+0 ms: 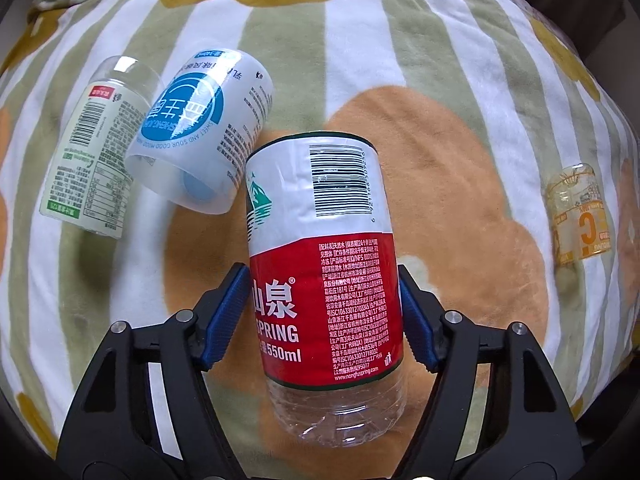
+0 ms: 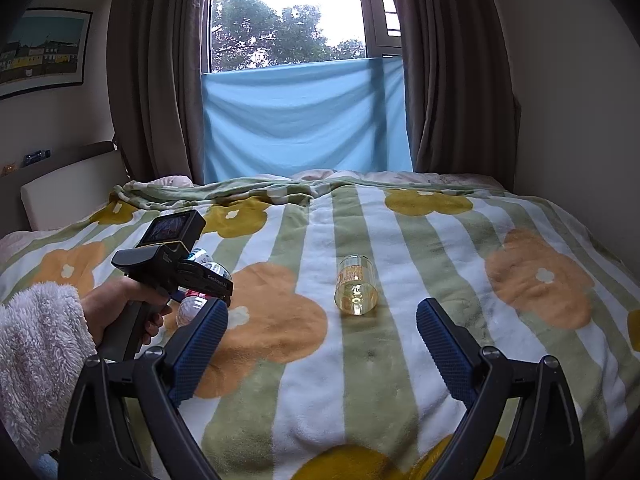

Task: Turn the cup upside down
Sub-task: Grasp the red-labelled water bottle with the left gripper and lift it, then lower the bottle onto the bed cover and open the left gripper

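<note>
A red-and-white cut-bottle cup (image 1: 324, 264) sits between the blue pads (image 1: 226, 316) of my left gripper (image 1: 322, 312), which is shut on it; its clear closed bottom points toward the camera. A blue-and-white cup (image 1: 200, 132) and a pale green-labelled cup (image 1: 96, 148) lie on their sides at the left. A clear cup with orange print (image 1: 580, 216) lies on the blanket at the right; in the right wrist view (image 2: 355, 284) it lies ahead of my open, empty right gripper (image 2: 320, 328).
A striped flower-patterned blanket (image 2: 400, 240) covers the bed. The person's hand holding the left gripper (image 2: 160, 272) shows at the left. Curtains, a window with blue cloth (image 2: 304, 120) and a headboard (image 2: 68, 184) stand beyond the bed.
</note>
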The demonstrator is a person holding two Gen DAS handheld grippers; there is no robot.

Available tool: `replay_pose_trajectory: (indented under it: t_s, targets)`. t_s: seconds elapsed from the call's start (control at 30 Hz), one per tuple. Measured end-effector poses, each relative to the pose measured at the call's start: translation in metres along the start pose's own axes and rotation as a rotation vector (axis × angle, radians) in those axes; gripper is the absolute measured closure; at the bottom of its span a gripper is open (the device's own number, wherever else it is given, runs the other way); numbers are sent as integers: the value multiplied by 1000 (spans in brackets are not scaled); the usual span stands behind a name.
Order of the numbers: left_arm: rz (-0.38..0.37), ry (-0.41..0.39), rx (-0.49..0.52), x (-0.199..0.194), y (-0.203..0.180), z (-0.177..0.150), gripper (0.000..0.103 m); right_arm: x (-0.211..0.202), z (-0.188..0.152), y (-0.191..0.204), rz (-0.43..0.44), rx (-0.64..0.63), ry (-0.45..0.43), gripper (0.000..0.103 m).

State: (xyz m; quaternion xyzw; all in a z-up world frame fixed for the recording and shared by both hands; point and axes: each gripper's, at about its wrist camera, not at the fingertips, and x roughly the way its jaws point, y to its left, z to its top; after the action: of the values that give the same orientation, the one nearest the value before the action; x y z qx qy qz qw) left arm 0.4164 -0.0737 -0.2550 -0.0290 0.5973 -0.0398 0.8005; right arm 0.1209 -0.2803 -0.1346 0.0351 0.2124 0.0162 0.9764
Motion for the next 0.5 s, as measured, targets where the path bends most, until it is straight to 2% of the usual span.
replay_pose_trajectory:
  t_s: [0.07,0.23,0.5]
  targets:
    - [-11,2,0,0,-2,0,44,-1,0,-2,-5,-1,0,9]
    - [-25,-4,25,-6,-5,-4,45,-5,2,-7,-9,14,-5,9]
    - [-77,-48,67,-52,-9,-34,45,-20,8,-6,-5,22,-31,9]
